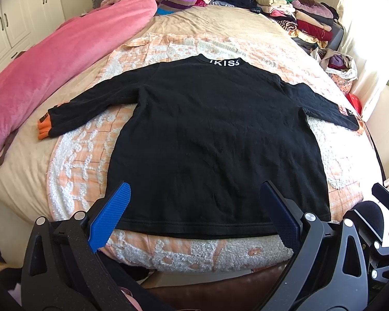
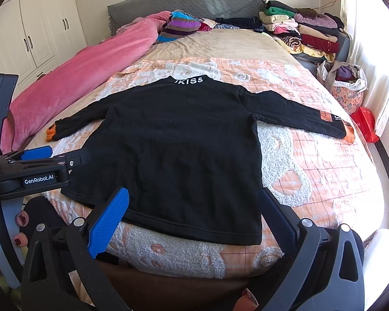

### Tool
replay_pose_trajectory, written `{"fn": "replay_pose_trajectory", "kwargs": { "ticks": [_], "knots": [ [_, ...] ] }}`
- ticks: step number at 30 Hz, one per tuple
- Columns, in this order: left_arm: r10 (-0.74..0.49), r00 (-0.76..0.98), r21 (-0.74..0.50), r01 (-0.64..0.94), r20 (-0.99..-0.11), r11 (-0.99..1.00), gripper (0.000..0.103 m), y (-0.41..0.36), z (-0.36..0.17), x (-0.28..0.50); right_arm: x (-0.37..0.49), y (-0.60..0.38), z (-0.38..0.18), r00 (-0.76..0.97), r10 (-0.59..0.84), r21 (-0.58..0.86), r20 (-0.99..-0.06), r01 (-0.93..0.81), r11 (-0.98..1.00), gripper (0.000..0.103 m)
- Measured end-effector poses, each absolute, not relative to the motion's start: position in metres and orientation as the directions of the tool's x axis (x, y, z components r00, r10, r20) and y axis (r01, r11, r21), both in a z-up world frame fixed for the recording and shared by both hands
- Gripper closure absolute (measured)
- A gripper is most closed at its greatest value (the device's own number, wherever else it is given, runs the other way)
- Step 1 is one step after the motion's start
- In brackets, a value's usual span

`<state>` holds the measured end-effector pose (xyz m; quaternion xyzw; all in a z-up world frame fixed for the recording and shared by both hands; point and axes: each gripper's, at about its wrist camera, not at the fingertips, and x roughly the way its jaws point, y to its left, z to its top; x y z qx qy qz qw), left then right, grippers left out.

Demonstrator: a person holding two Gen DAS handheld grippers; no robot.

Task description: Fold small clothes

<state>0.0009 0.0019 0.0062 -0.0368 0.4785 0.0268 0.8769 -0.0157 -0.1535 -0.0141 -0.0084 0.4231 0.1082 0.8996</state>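
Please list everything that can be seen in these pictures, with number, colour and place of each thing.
sweater: one, black with orange cuffs, spread flat on the bed, sleeves out
patterned blanket: one, orange and white, under the sweater
pink quilt: one, along the left edge of the bed
folded clothes: one stack, mixed colours, far right corner
bag: one, floral, right of the bed
wardrobe: white, left wall
left tool: blue pads, open, at the hem
right tool: blue pads, open, at the hem
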Motion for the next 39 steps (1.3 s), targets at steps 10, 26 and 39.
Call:
{"fn": "replay_pose_trajectory", "kwargs": {
  "ticks": [10,26,39],
  "knots": [
    [0.012,0.548,-0.04,-0.082,-0.837,0.996,0.009,0.002,0.016,0.002,-0.017,-0.153,-0.012,0.629,0.183,0.066,-0.755,-0.204,0.977,0.004],
    [0.015,0.55,-0.037,-0.084,-0.835,0.996,0.009,0.001,0.017,0.003,-0.017,-0.152,-0.012,0.634,0.181,0.063,-0.752,-0.204,0.977,0.004],
    [0.019,0.544,-0.03,-0.081,-0.839,0.996,0.009,-0.004,0.006,0.013,-0.004,-0.155,-0.009,0.642,0.174,0.064,-0.747,-0.192,0.979,0.004]
  ]
}}
